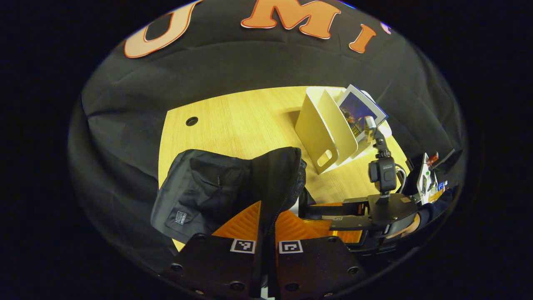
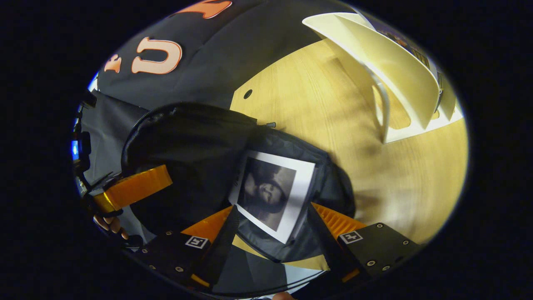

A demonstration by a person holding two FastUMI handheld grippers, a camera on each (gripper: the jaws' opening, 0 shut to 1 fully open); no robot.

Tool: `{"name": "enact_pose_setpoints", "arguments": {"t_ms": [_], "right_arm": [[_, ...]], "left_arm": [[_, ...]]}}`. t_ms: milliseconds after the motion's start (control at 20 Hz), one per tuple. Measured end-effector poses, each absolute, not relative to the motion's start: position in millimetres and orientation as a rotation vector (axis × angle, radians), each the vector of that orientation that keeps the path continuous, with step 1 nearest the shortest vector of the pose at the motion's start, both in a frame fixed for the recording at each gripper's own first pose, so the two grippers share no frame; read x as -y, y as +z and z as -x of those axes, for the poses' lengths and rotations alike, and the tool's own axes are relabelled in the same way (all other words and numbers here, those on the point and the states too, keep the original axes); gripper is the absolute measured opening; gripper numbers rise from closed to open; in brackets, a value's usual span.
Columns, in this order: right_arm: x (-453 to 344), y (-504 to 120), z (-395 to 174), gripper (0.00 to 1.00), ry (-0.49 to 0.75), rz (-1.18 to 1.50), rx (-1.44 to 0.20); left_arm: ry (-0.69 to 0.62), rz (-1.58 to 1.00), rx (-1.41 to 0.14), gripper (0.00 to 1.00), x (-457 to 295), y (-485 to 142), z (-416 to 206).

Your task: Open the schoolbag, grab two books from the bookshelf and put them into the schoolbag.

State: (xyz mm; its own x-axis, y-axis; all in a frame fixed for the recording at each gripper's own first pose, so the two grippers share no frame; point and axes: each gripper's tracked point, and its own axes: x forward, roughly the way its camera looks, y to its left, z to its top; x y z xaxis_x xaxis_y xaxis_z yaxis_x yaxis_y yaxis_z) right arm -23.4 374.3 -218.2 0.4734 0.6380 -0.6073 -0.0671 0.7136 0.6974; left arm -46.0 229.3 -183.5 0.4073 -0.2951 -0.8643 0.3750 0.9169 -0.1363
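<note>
One schoolbag (image 2: 183, 137) | one book (image 2: 272, 193) inside | left hand-held gripper (image 1: 266, 227) pinching schoolbag | right (image 2: 270, 229) spread

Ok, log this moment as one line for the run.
left gripper: shut on schoolbag flap | right gripper: open, book between fingers, in bag | bookshelf: one book

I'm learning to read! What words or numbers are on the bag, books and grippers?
None can be read.
Patch on the schoolbag: too small to read.
Cover of the shelved book: too blurred.
Cover of the bagged book: a picture, no words.
Markers on the left gripper: square codes, no words.
</note>
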Motion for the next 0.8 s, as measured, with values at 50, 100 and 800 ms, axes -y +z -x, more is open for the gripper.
{"name": "enact_pose_setpoints", "arguments": {"t_ms": [50, 100, 800], "right_arm": [[-368, -216, 25, 0.98, 0.472, -0.638, -0.993], [-361, -215, 27, 0.98, 0.475, -0.619, -0.985], [-200, -200, 46, 0.99, 0.32, -0.271, -1.004]], "left_arm": [[-0.424, -0.084, -1.073, 0.06, -227, -184, 48], [-0.42, -0.092, -1.07, 0.06, -228, -183, 50], [-0.395, -0.099, -1.075, 0.06, -223, -183, 49]]}}
